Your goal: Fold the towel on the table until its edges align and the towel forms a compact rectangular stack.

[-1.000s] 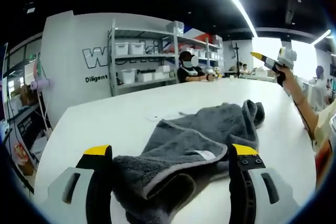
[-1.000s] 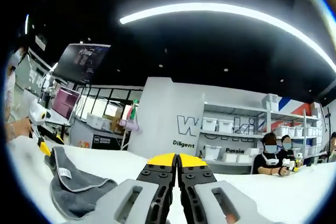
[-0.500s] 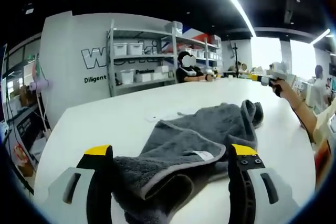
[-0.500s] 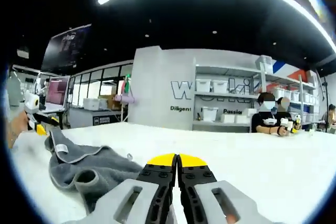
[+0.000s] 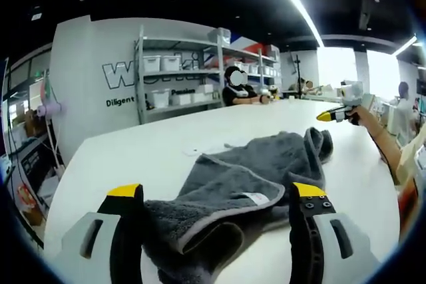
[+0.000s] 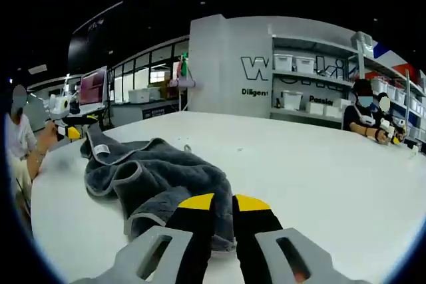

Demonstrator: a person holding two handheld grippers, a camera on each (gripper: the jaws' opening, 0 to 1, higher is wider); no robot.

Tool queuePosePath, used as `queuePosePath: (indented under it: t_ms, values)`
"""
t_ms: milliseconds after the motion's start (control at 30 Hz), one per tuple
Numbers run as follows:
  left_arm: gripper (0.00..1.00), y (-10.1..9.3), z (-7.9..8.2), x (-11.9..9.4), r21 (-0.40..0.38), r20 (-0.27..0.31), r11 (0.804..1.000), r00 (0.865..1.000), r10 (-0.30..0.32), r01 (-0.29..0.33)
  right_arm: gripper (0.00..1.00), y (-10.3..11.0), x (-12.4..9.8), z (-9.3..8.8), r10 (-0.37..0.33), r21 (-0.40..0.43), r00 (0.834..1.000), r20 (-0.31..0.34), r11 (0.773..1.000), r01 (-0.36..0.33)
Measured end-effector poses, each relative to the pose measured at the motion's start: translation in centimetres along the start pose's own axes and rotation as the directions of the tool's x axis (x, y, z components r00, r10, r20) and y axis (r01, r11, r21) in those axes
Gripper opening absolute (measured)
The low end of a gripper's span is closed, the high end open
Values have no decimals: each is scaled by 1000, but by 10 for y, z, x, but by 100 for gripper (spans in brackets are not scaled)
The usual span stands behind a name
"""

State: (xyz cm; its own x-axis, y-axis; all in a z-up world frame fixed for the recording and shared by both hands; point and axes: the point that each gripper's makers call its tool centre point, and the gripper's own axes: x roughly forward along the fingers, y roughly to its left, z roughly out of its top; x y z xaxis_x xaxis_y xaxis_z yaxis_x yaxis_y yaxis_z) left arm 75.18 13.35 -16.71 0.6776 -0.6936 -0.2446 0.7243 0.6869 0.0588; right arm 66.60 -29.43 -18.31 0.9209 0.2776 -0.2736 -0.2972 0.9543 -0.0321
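Grey terry, the towel [image 5: 259, 171] lies crumpled on the white table [image 5: 153, 147], and I see my left gripper [image 5: 216, 194] spread wide with a raised fold of the cloth sitting between its yellow-tipped jaws. My right gripper [image 6: 223, 202] is nearly pressed together, a thin gap left, poised at the towel's [image 6: 150, 174] near hem; I cannot tell if it touches

Bright ceiling strips, sharp, fisheye-warped edges

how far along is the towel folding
Barely started. Done: nothing, since the grey terry towel lies crumpled on the white table, edges unaligned. In hand: one end sits between the open left gripper jaws; the right gripper is near the other end. Left: every fold.
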Motion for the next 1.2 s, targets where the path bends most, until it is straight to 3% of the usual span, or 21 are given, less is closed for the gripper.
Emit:
queuePosePath:
  t_ms: [100,167,300,500,567,700,800,1000,1100,1200]
  values:
    - [89,-1,0,0,0,2,1000,1000,-2,2,20,10,-11,4,71,-60,997,16,996,-70]
    - [88,-1,0,0,0,1,1000,1000,-4,4,20,23,-18,8,140,-70,989,44,988,-137]
    - [88,-2,-2,1,2,-7,1000,1000,-6,6,18,48,-28,0,263,-126,965,22,958,-258]
    - [90,-4,-5,3,-13,-16,1000,1000,-17,17,18,58,-16,-22,269,-259,958,-97,923,-286]
    - [90,-5,-5,3,-18,-19,1000,1000,-24,23,14,60,-10,-26,274,-248,954,-119,923,-296]
    - [92,-5,-5,3,-15,-23,1000,1000,-20,19,6,51,1,-39,209,-319,961,-183,912,-259]
    - [93,-5,-5,3,-15,-23,1000,1000,-20,20,1,52,4,-45,199,-323,958,-206,910,-258]
    - [95,-6,-3,2,-16,-19,1000,1000,-22,21,0,39,5,-22,128,-383,986,-110,910,-161]
    - [95,-6,-3,2,-20,-21,1000,1000,-22,22,0,27,2,-3,45,-464,998,-34,884,-56]
    - [96,-6,-2,2,-22,-21,999,999,-24,23,0,18,2,3,-8,-444,1000,-4,896,6]
